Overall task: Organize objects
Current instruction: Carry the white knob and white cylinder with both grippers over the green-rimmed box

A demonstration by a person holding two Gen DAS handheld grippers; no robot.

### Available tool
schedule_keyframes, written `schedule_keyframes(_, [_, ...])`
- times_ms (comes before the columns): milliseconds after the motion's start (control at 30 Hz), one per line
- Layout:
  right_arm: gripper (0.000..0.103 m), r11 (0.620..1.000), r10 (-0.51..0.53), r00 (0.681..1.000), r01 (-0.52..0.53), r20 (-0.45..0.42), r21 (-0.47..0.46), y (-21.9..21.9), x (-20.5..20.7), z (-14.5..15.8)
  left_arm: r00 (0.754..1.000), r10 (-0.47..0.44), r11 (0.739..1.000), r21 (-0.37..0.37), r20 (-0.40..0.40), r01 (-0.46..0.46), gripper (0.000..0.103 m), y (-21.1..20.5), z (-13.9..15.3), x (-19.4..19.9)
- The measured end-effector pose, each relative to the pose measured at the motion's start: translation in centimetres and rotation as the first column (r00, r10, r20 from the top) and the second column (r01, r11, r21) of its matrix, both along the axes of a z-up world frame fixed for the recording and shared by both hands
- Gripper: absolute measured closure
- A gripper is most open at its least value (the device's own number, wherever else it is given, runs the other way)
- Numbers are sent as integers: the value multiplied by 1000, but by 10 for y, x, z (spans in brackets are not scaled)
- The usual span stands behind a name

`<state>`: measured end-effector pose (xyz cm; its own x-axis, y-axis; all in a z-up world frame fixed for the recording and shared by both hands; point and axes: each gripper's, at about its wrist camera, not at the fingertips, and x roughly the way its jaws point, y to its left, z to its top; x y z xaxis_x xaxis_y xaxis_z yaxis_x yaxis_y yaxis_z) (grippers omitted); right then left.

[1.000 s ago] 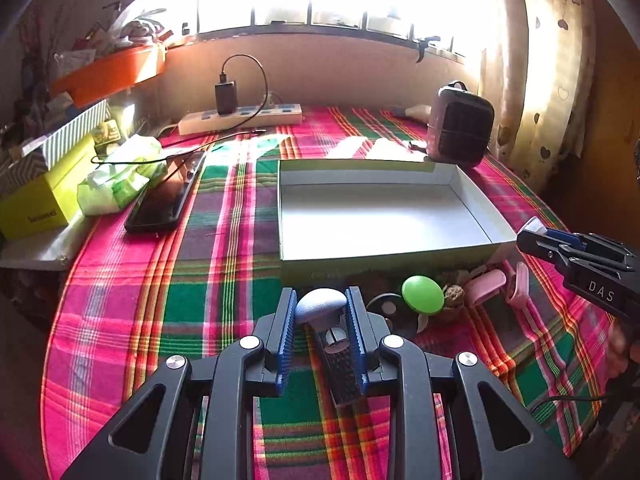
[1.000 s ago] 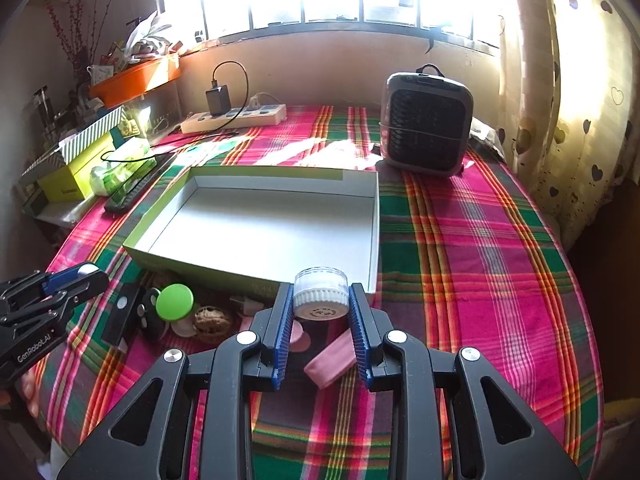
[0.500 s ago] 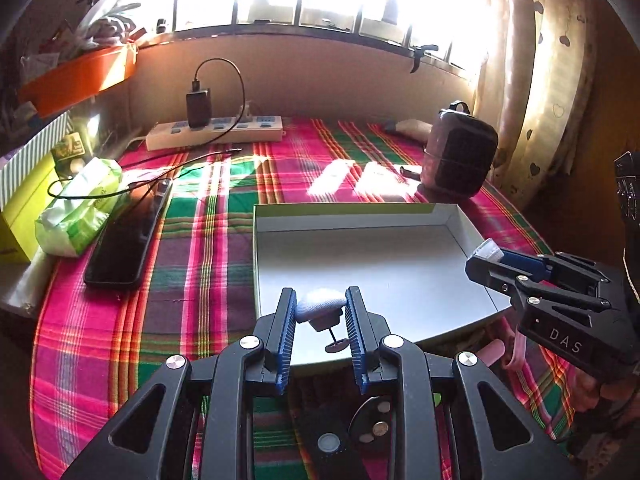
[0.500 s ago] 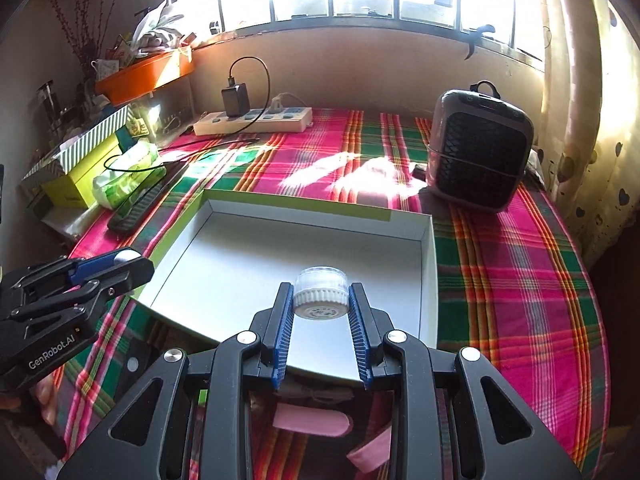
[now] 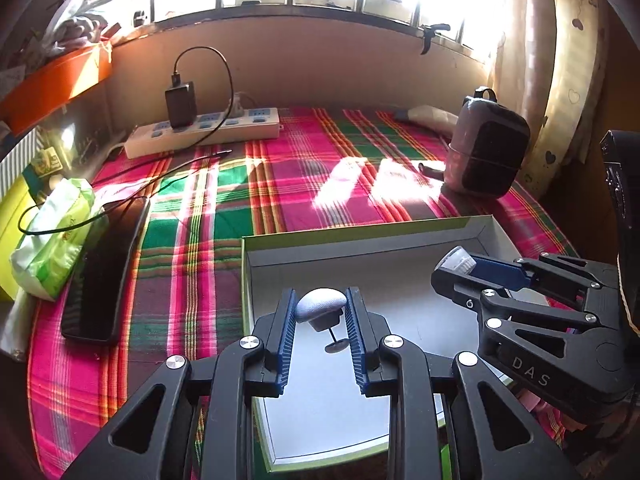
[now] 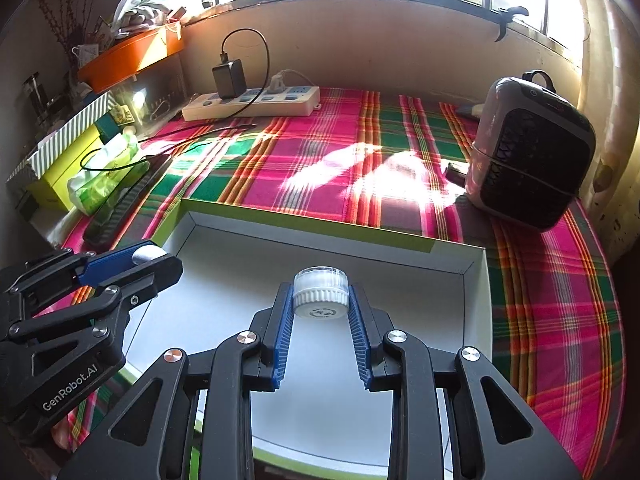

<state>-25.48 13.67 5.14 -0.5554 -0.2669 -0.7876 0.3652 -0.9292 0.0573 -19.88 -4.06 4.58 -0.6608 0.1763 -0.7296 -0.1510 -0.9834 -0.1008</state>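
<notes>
White-floored and green-rimmed, the box [image 6: 476, 280] filled the lower frame in both views, where a second before it lay farther up: both loads had been carried over it, likely for release. Left gripper [image 5: 321, 314] pinched a grey-capped item [image 5: 320, 304]; right gripper [image 6: 320, 304] clamped a white jar [image 6: 320, 292]. Only the right view showed the jar's ribbed lid.

"DAS" on the right gripper [image 5: 456, 258]; "GenRobot.AI" on the left gripper [image 6: 146, 254].

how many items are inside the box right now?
0. The box floor shows bare. The silver knob sits in the left gripper and the small white jar in the right gripper, both above it.
</notes>
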Motion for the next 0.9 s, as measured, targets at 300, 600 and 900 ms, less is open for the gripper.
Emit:
schedule_keyframes(300, [74,999,-7,1000,7,16,33,-5,-16,-13,999,-4,1000,-12,42,4,80,6,-15,-18])
schedule_keyframes(600, [74,999,-10,1000,9,28,43,-5,-21,-18,997,-1,1000,-23,72,3,80,8,-23,-27])
schedule_keyframes(900, [74,999,-9,1000,7,24,50,-8,-22,-19,997,-2,999,-41,72,5,80,8,-25,-29])
